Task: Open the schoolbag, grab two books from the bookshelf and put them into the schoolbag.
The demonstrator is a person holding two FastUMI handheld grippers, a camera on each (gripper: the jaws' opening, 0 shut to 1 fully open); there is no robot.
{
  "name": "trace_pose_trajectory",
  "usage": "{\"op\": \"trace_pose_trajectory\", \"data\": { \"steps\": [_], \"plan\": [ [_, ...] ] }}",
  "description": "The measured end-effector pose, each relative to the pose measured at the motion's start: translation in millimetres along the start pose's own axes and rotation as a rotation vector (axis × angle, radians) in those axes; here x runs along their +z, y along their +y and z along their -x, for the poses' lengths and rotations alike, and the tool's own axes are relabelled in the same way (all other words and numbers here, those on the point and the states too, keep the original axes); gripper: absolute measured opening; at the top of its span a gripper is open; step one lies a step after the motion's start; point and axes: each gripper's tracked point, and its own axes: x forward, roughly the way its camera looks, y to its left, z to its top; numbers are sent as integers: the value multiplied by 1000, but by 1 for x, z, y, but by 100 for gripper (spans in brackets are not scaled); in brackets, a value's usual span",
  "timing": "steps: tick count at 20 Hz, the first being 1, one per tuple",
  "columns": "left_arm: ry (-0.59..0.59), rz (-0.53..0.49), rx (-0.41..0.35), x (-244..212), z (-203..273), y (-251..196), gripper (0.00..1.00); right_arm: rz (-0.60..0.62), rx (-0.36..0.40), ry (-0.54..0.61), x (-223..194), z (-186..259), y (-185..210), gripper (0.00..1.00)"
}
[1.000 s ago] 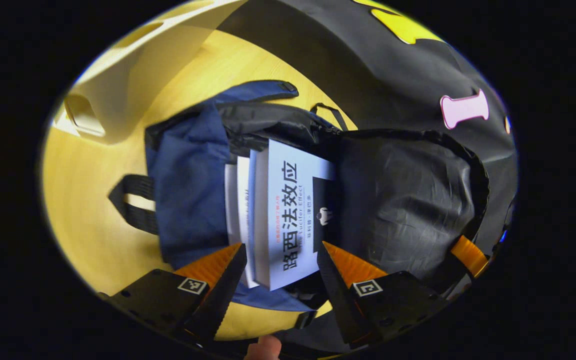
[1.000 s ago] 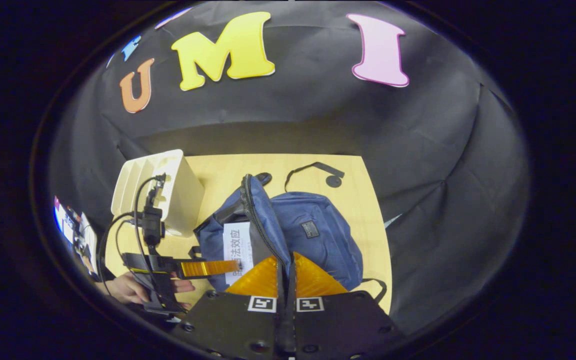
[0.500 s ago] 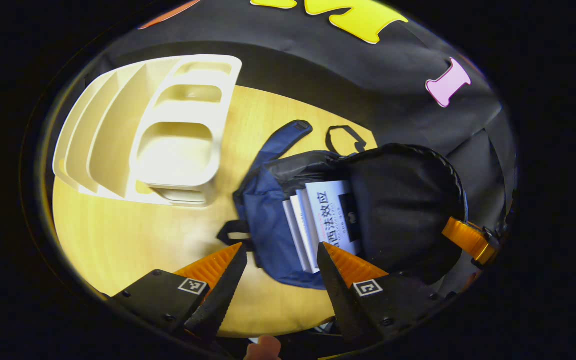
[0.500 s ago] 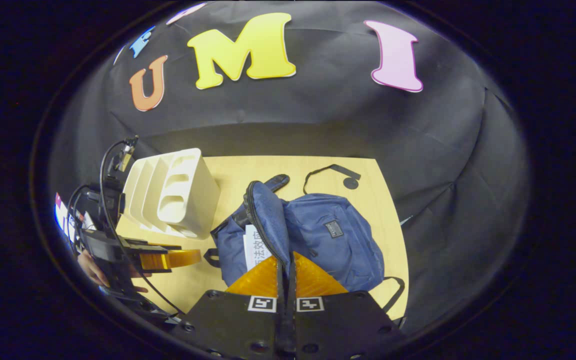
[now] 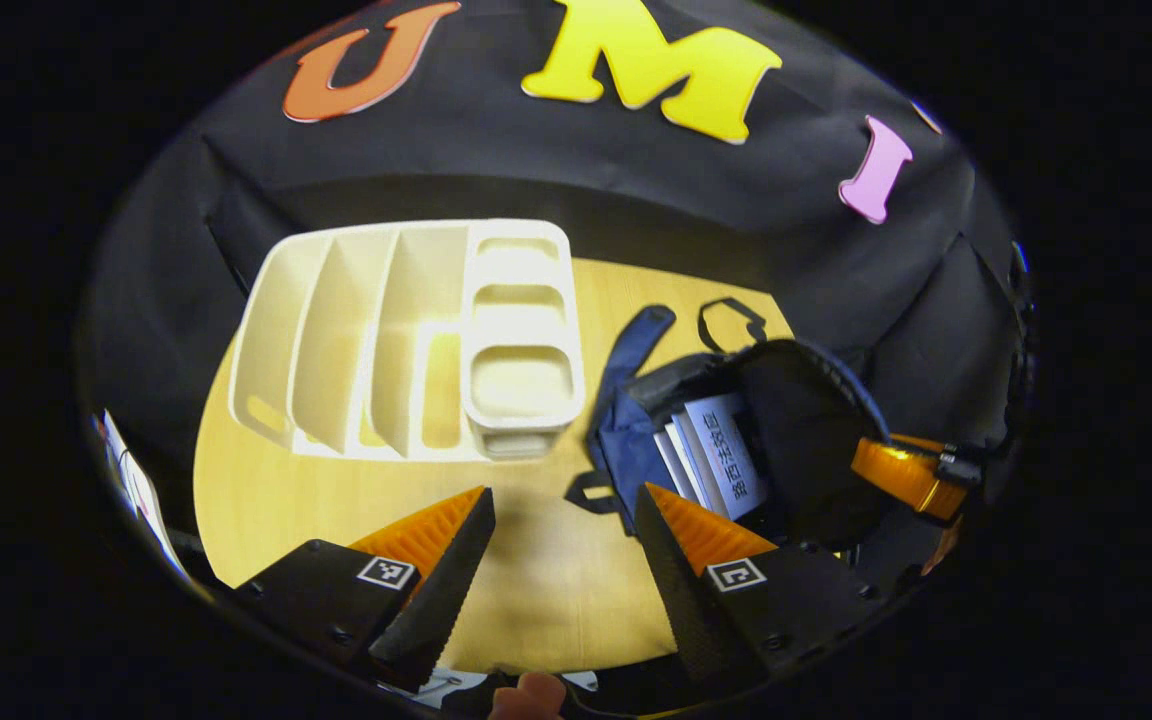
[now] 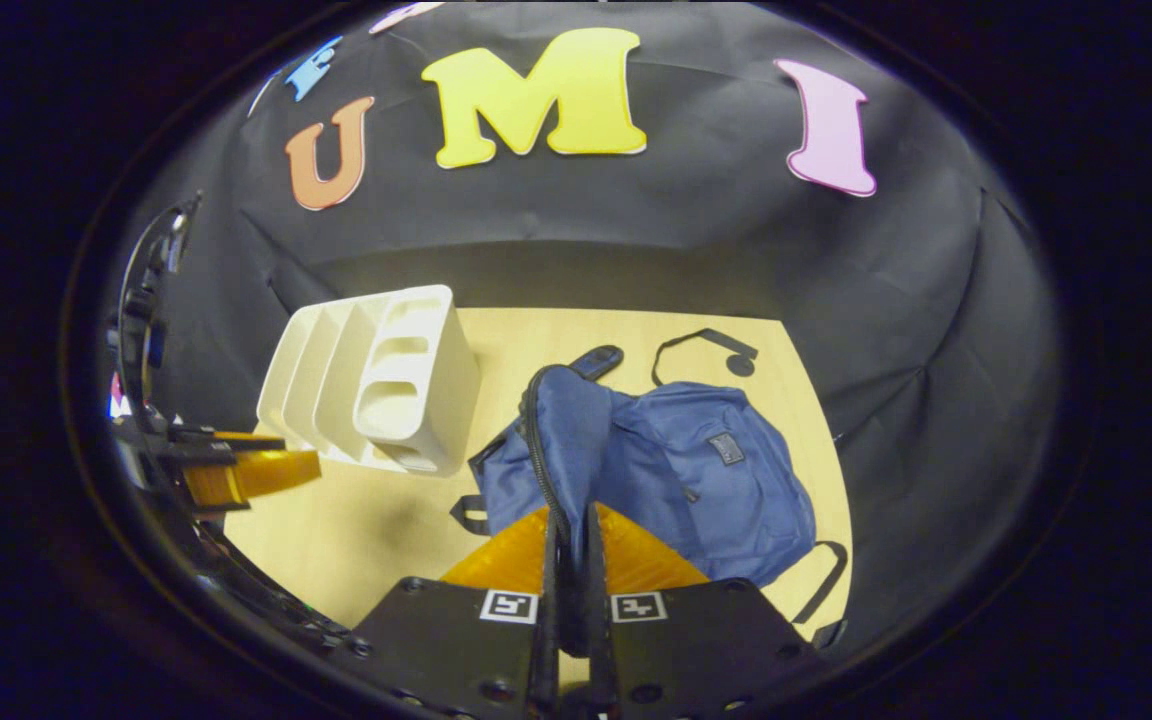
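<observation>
The blue schoolbag (image 5: 626, 455) lies open on the wooden table, its black lining (image 5: 806, 420) turned up. Two white books (image 5: 721, 455) stand inside it, side by side. My left gripper (image 5: 564, 500) hovers open above the table, in front of the bag and apart from it, holding nothing. In the right gripper view my right gripper (image 6: 571, 515) is shut on the zip edge of the schoolbag's flap (image 6: 566, 420), holding it up over the schoolbag (image 6: 706, 480). The left gripper view has the right gripper (image 5: 896, 470) at the bag's right rim.
A white bookshelf (image 5: 416, 340) with several bare slots stands left of the bag, also in the right gripper view as the bookshelf (image 6: 386, 385). The left gripper (image 6: 256, 472) hangs at the far left. Bare table (image 5: 336, 500) lies between shelf and front edge. Black straps trail behind the bag.
My left gripper has drawn back and up from the bag, still open, leaving both books inside. The right gripper keeps its hold on the flap.
</observation>
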Motion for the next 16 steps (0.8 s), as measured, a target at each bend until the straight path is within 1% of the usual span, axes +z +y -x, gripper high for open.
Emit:
{"op": "trace_pose_trajectory", "data": {
  "steps": [1,2,3,4,5,6,8,9,10,11,12,14,16],
  "plan": [
    [-66,-10,21,14,9,10,90,-5,0,-4,-2,2,6,12],
    [-133,-23,42,31,18,19,90,-12,-3,-7,-3,4,9,17],
    [-203,-39,62,47,29,28,90,-23,1,-15,-3,6,14,20],
    [-272,-52,78,64,41,36,90,-31,1,-27,0,9,19,27],
    [-337,-57,91,78,55,43,90,-37,0,-48,3,14,24,30],
    [-396,-60,98,94,67,46,90,-40,0,-74,9,21,29,43],
    [-490,-54,109,123,85,53,95,-45,-4,-147,27,36,38,72],
    [-530,-55,115,133,95,57,99,-50,-4,-193,39,45,43,82],
    [-571,-55,123,145,105,60,99,-55,-4,-248,55,56,49,92],
    [-614,-60,125,154,114,60,99,-61,-3,-311,71,67,54,92],
    [-663,-65,130,170,134,63,99,-62,-11,-380,90,78,59,98],
    [-760,-91,141,196,164,58,98,-47,-32,-532,130,107,68,97],
    [-838,-127,176,208,190,51,98,-30,-50,-681,164,139,81,96]
  ]
}}
